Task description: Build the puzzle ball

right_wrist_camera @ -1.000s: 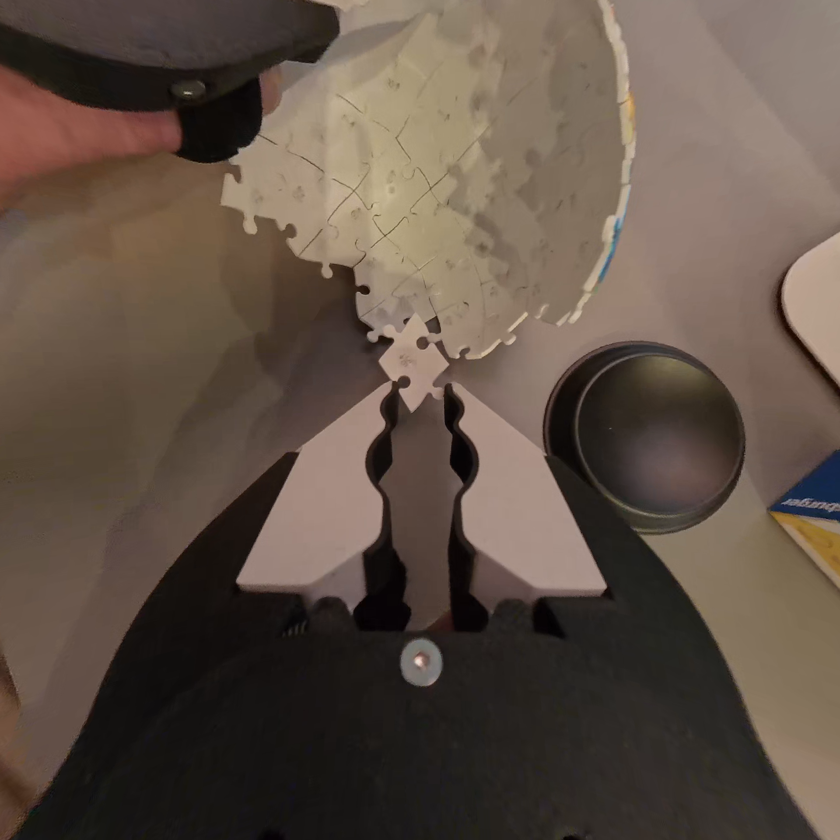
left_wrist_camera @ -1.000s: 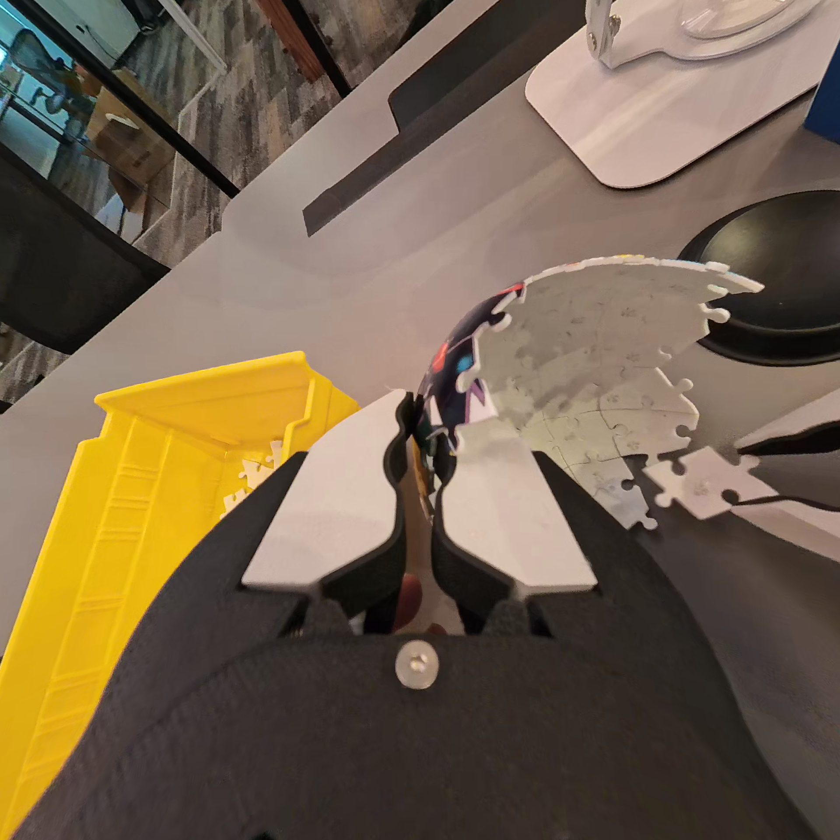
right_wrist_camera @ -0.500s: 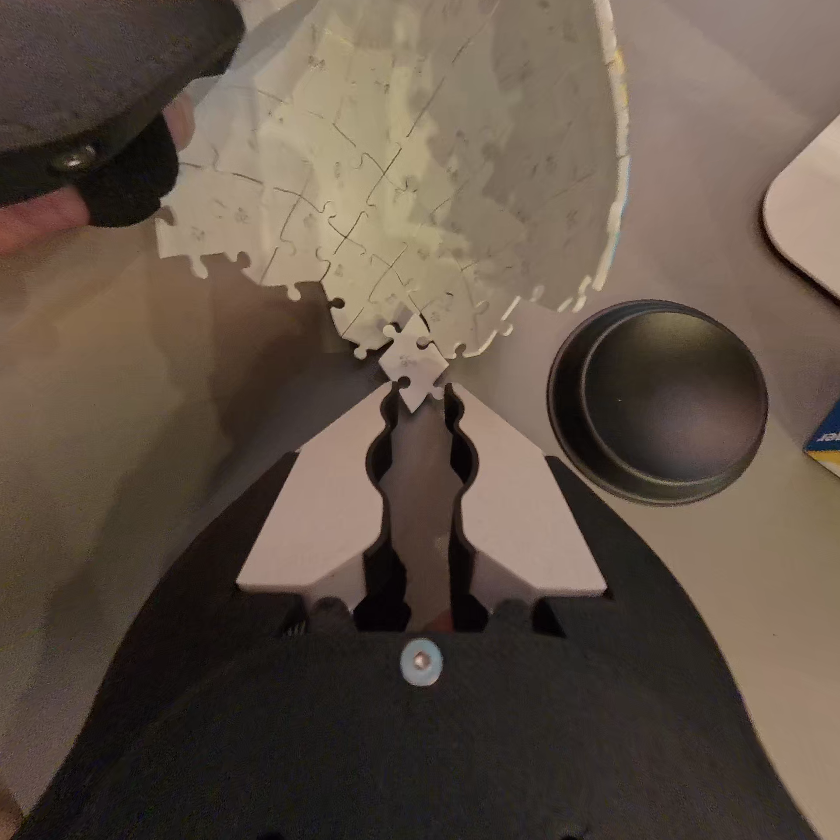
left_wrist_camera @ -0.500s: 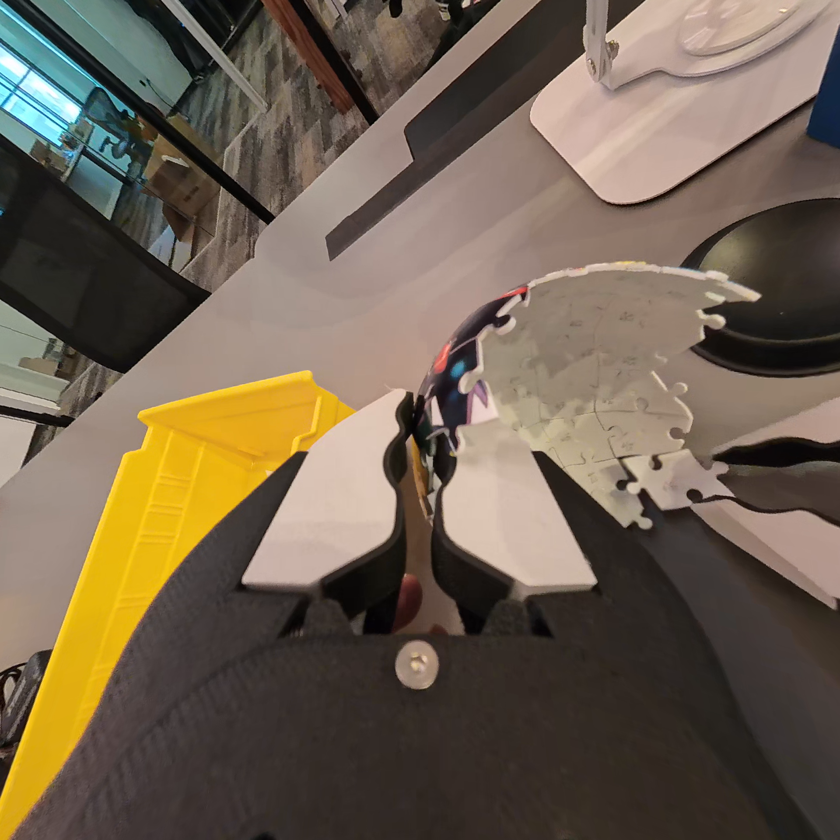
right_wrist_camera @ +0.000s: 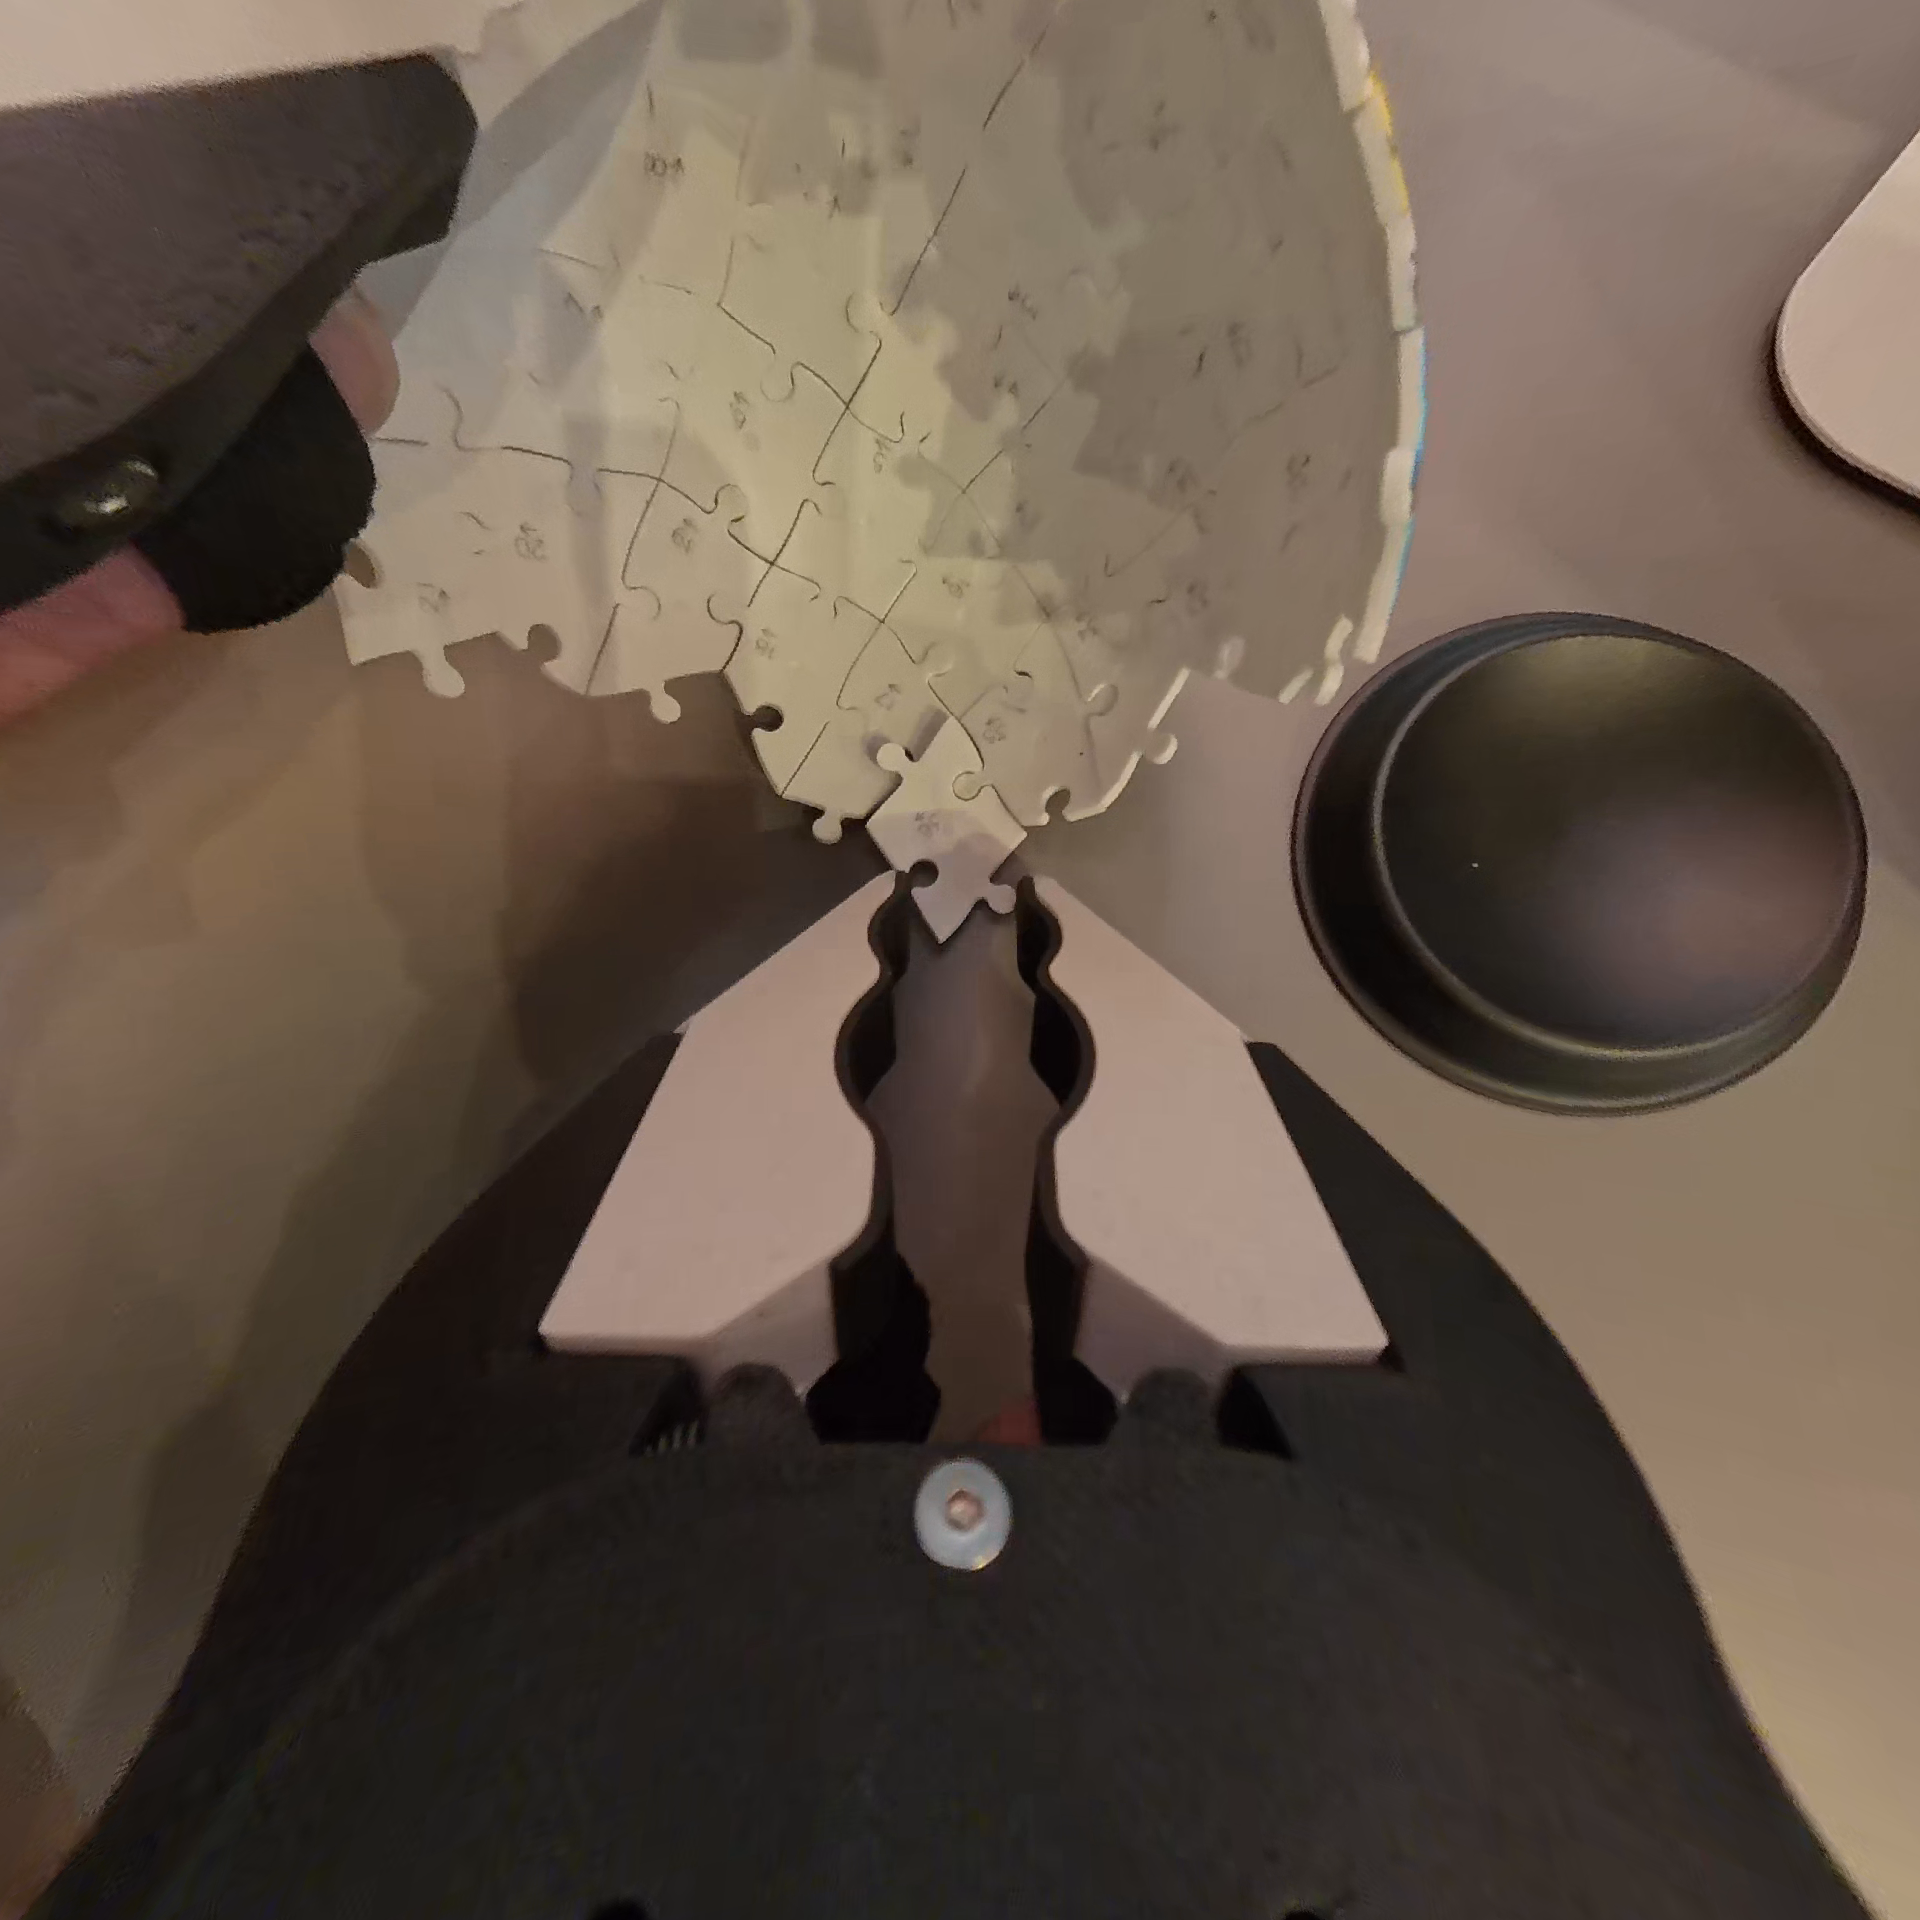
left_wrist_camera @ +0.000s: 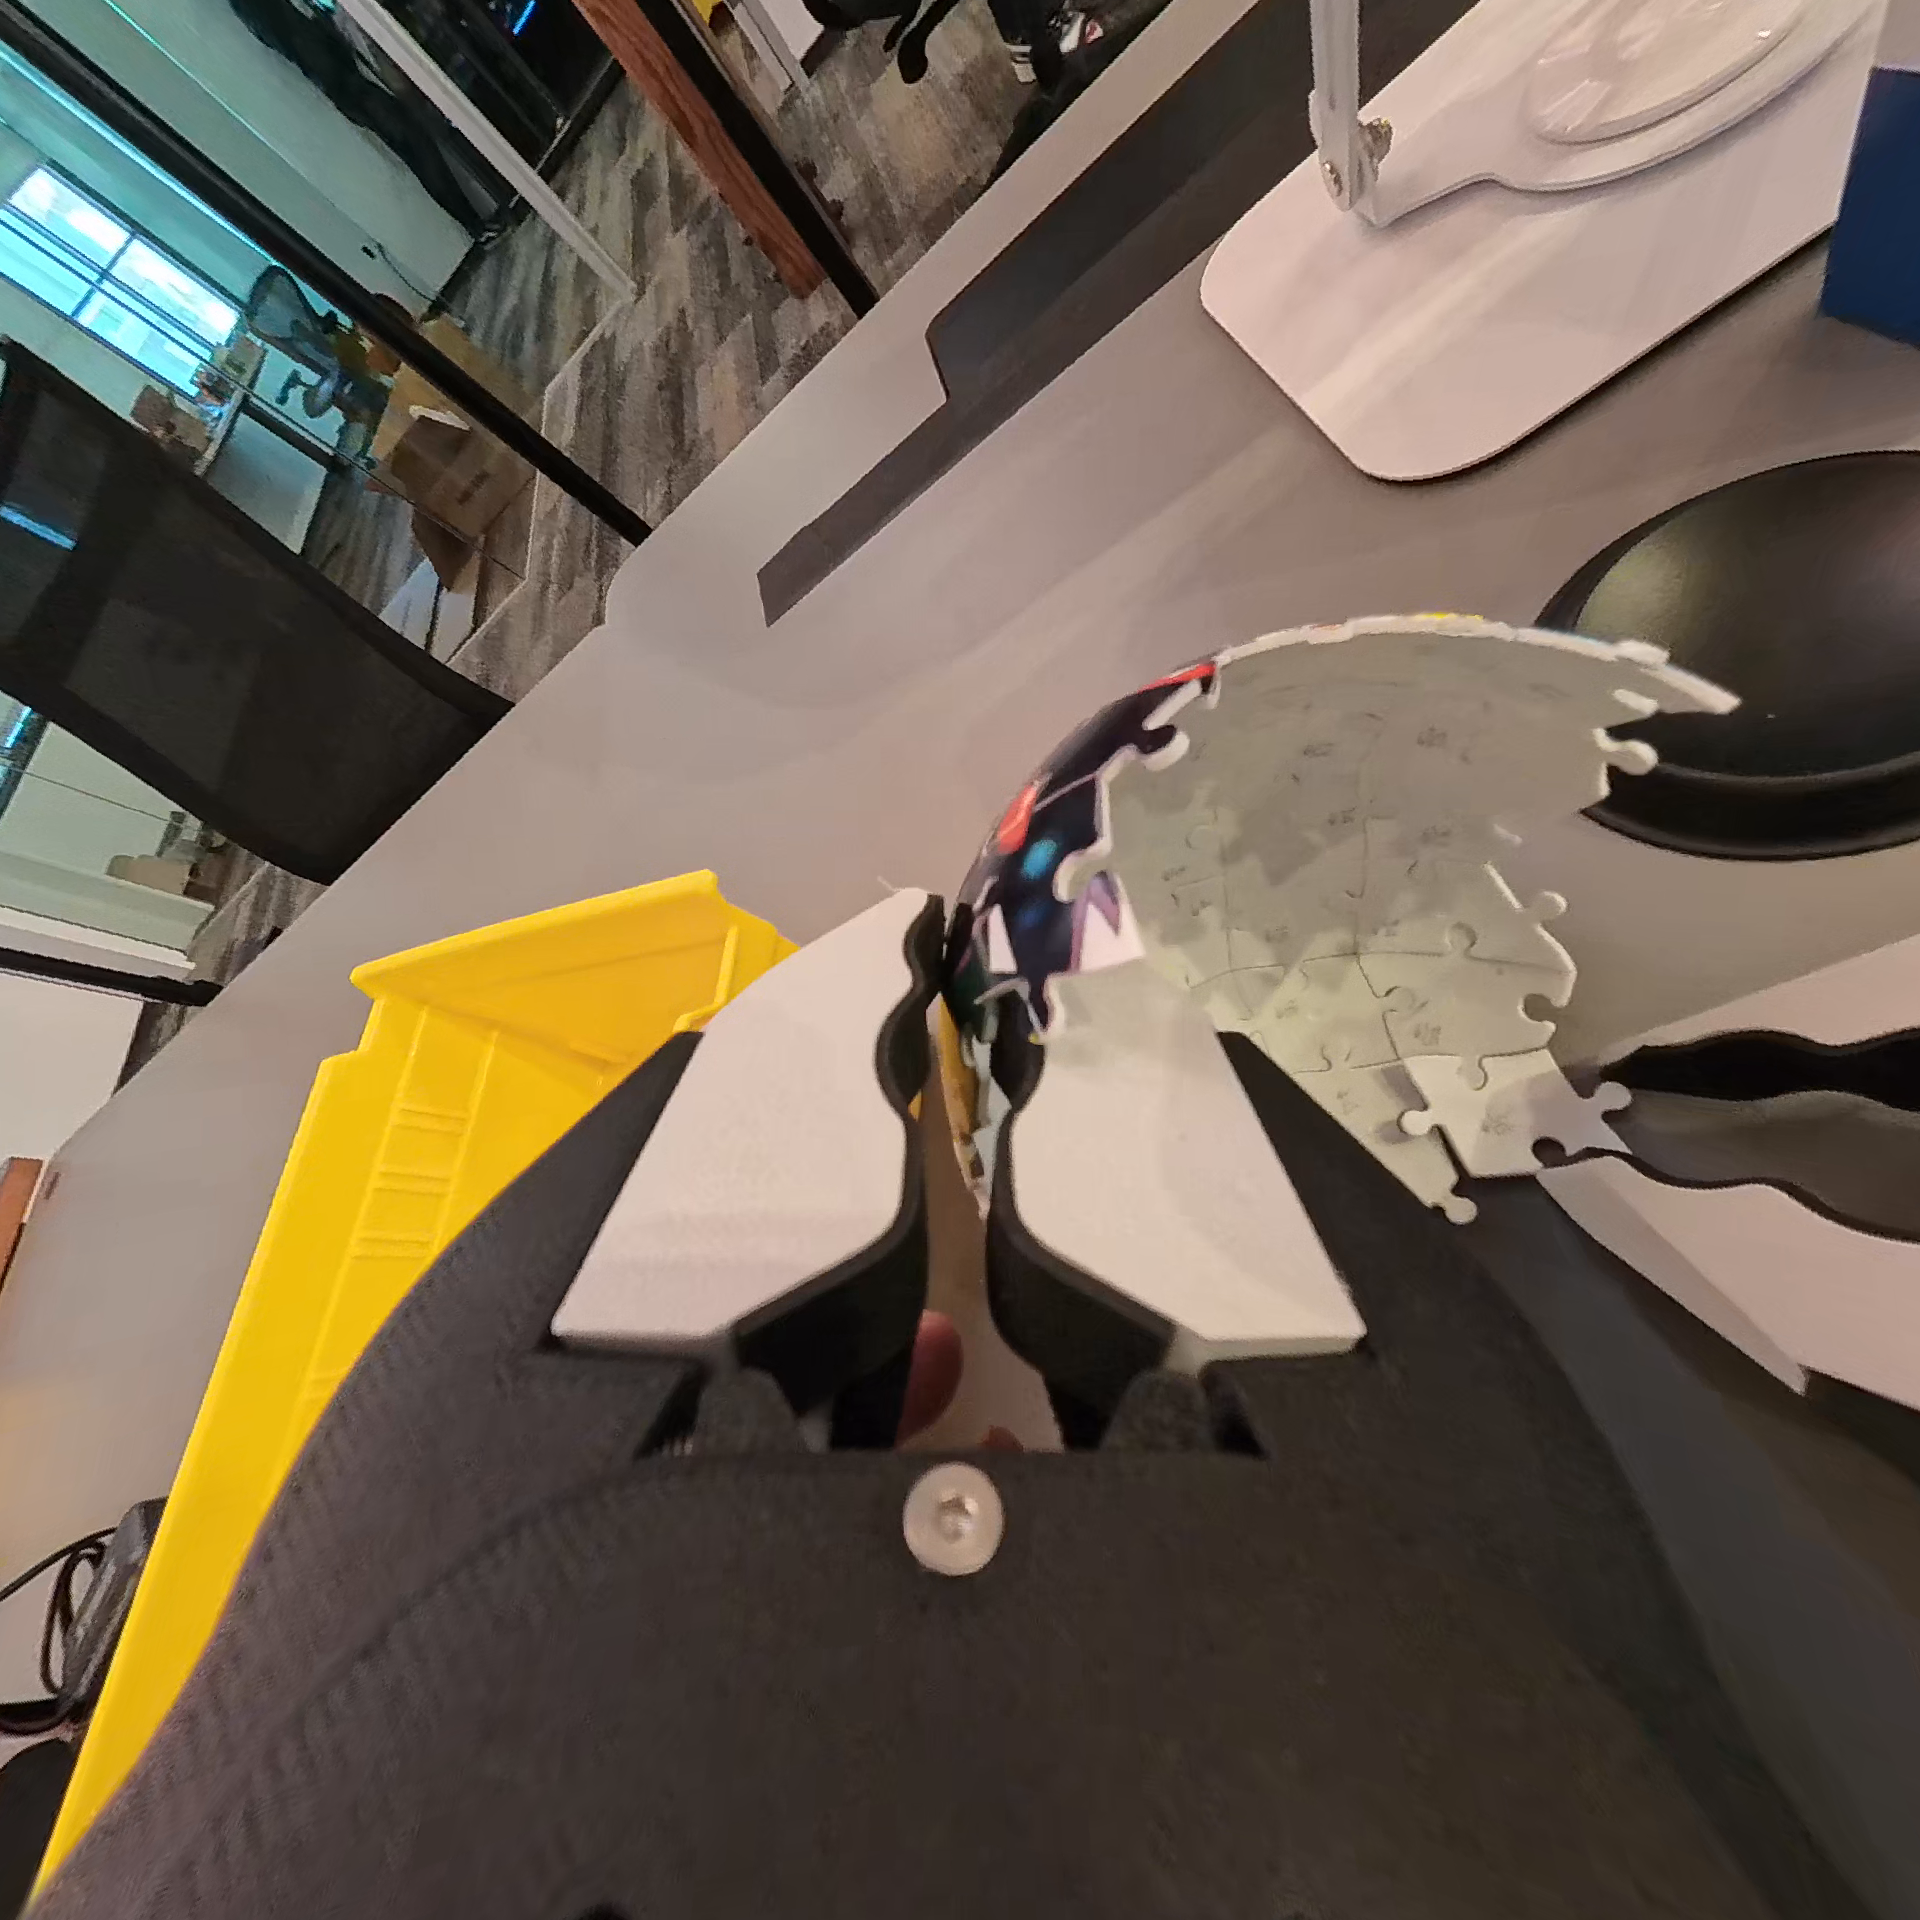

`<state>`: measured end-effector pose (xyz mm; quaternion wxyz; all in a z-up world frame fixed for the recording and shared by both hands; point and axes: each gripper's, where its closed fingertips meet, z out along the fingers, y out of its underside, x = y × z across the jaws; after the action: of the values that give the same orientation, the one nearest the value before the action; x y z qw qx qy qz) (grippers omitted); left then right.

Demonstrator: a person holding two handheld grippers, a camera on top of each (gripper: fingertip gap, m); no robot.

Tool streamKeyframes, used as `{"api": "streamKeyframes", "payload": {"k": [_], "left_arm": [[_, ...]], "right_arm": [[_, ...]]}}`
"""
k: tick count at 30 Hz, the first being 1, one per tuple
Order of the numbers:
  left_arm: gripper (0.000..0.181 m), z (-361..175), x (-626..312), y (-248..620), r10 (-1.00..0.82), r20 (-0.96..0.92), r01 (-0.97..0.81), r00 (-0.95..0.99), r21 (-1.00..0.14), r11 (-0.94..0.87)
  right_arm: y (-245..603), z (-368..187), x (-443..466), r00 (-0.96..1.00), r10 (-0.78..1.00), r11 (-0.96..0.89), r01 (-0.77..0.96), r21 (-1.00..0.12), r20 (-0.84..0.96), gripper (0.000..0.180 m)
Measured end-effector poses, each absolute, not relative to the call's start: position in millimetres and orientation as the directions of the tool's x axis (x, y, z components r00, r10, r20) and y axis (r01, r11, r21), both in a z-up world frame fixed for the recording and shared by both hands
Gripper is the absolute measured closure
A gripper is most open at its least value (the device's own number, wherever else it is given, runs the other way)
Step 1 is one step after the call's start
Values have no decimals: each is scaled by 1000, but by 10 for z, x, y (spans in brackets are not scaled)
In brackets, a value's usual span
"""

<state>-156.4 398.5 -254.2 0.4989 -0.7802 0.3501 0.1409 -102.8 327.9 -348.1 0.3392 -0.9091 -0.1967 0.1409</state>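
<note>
The partly built puzzle ball point(left_wrist_camera: 1340, 862) is a curved shell of joined pieces, pale on the inside and dark with coloured print outside. My left gripper point(left_wrist_camera: 961, 935) is shut on its edge and holds it above the table. The shell's inside fills the top of the right wrist view point(right_wrist_camera: 935, 364). My right gripper point(right_wrist_camera: 956, 894) is shut on a single white puzzle piece point(right_wrist_camera: 940, 842), which is pressed against the shell's lower rim. That piece point(left_wrist_camera: 1496, 1117) and the right gripper point(left_wrist_camera: 1621, 1132) also show at the right of the left wrist view.
A yellow plastic bin point(left_wrist_camera: 343, 1195) stands at the left. A black round stand point(right_wrist_camera: 1579, 862) sits on the grey table point(right_wrist_camera: 260, 935) right of the shell. A white flat base point(left_wrist_camera: 1475, 281) and a blue box point(left_wrist_camera: 1881, 166) lie at the back right. The left gripper's body point(right_wrist_camera: 177, 281) is at the upper left. The grippers' ends are close to 12 cm from one another.
My right gripper has carried the single piece in from a small gap to the shell's lower rim, where it now touches. The shell has come closer in the right wrist view.
</note>
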Motion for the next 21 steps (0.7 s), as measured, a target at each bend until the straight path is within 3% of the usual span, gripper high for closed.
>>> {"api": "streamKeyframes", "payload": {"k": [9,14,21], "left_arm": [[175,-2519,-1584,3995,-395,-584,-695,709,-674,-252],[175,-2541,-1592,4000,-397,-582,-695,710,-672,-256],[175,-2542,-1578,3994,-399,-580,-693,710,-675,-253]], "right_arm": [[3226,-3396,-1025,872,480,-656,285,-699,-95,147],[3219,-3234,-1117,808,590,-546,389,-742,-10,165],[3379,-3395,-1167,760,647,-509,492,-706,63,177]]}}
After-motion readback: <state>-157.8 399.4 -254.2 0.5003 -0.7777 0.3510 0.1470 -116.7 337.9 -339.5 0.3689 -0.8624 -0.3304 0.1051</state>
